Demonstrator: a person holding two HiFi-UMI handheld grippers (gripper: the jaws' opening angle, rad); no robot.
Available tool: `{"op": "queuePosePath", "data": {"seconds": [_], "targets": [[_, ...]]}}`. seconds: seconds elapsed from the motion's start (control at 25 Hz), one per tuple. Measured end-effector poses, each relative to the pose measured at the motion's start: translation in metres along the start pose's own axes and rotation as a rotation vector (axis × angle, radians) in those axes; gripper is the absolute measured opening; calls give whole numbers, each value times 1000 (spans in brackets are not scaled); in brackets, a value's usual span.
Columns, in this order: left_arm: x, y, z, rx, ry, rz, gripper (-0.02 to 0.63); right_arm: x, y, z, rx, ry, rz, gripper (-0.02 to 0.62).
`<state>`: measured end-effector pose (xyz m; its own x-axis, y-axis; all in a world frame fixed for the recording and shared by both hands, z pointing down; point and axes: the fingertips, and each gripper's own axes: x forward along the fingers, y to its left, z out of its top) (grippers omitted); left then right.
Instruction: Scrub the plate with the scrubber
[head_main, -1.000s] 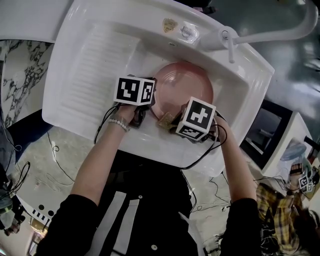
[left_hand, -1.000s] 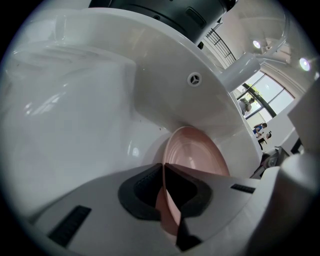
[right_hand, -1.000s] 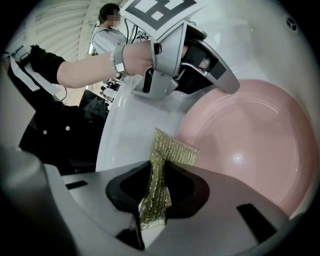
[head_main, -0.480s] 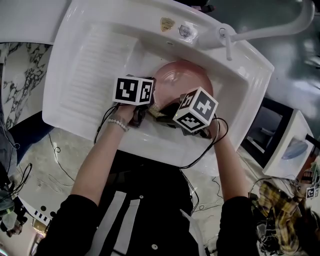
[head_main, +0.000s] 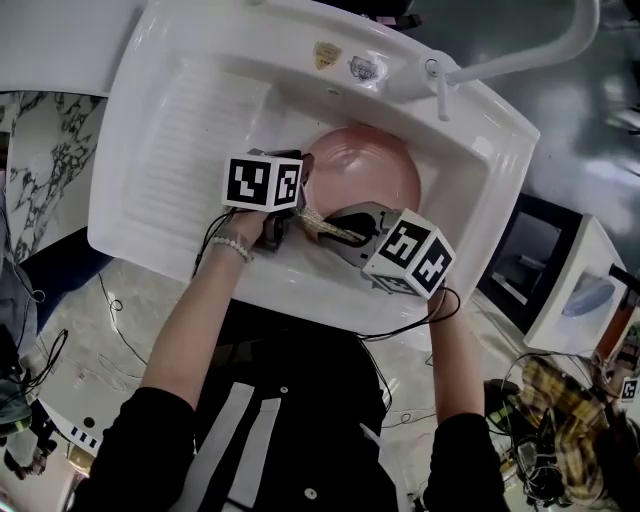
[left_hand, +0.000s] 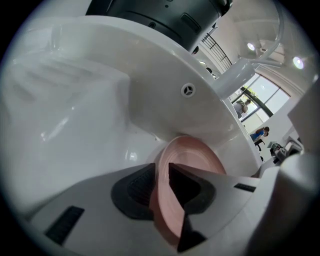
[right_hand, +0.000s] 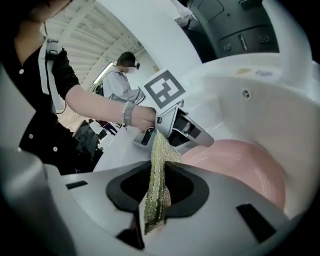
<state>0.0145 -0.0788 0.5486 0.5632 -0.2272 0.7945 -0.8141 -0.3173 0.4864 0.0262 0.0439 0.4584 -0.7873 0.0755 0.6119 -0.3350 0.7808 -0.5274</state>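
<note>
Left tool — jaws just eased apart, now narrowly open with the left rim of the pink plate between them, the right pad clear of it. Right tool — clamped on the gold mesh scrubber, which juts out from between the pads. Change from a second back: the right tool has swung off the plate's near rim toward the front wall of the white sink. Its marker cube now sits lower and further right, and the jaws are turned leftward so the scrubber reaches toward the left tool, which has kept its place. The plate sits in the basin, its near-left rim under both tools. Pose: the left hand, bracelet at the wrist, angles its tool steeply down. The right forearm comes up from the lower right, its tool tilted less steeply.
</note>
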Motion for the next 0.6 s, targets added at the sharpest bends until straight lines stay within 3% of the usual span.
{"op": "queuePosePath", "data": {"seconds": [0.4, 0.6], "targets": [[-57, -31, 50, 150, -173, -7, 74, -87, -12, 48, 108, -351, -402, 78], [-104, -63, 79, 275, -319, -18, 2, -123, 10, 82, 31, -458, -571, 78]]}}
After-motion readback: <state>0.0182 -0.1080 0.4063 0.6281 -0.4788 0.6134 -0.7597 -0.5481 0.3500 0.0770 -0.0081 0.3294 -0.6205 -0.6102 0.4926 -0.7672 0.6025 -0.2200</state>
